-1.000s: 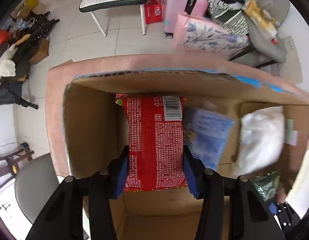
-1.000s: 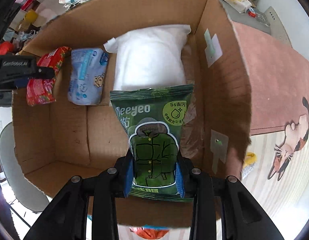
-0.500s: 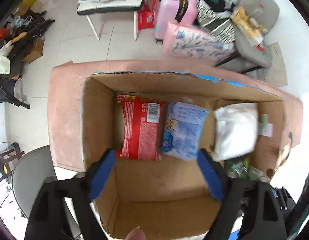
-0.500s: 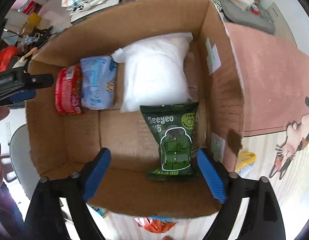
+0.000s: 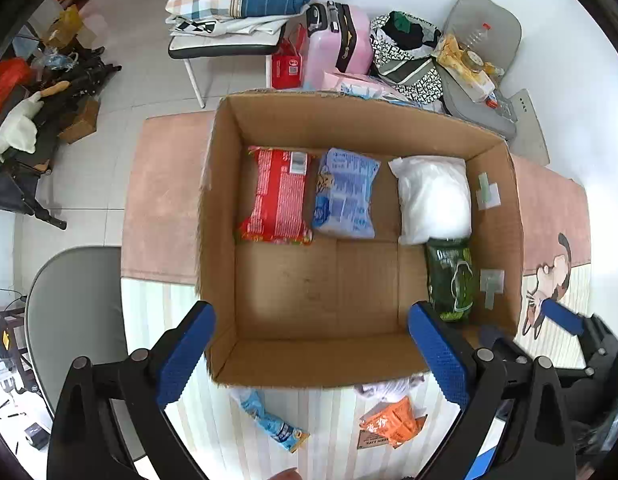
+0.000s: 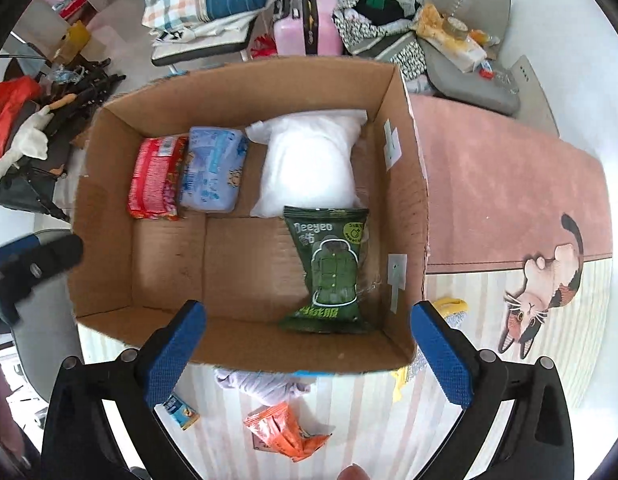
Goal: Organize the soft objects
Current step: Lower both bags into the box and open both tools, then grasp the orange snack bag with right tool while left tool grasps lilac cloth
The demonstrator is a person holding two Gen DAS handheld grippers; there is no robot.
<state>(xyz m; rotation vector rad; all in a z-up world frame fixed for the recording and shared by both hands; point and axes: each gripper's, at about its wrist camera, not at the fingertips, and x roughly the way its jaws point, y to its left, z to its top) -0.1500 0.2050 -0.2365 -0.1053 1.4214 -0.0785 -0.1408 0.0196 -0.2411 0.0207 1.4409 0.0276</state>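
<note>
An open cardboard box holds a red packet, a blue packet, a white soft bag and a green packet. My left gripper hangs above the box's near edge. Its jaws are opening wide with nothing between them. My right gripper hovers over the near wall by the green packet, jaws also opening and empty. In front of the box lie a small blue packet, an orange packet and a pale cloth.
The box stands on a pink mat with a cat picture. A yellow item lies by the box's right corner. A grey chair is at the left. A pink suitcase, a bench with bedding and clutter stand beyond.
The left gripper let go of the red packet and the right let go of the green packet. Both opened wide and rose above the box.
</note>
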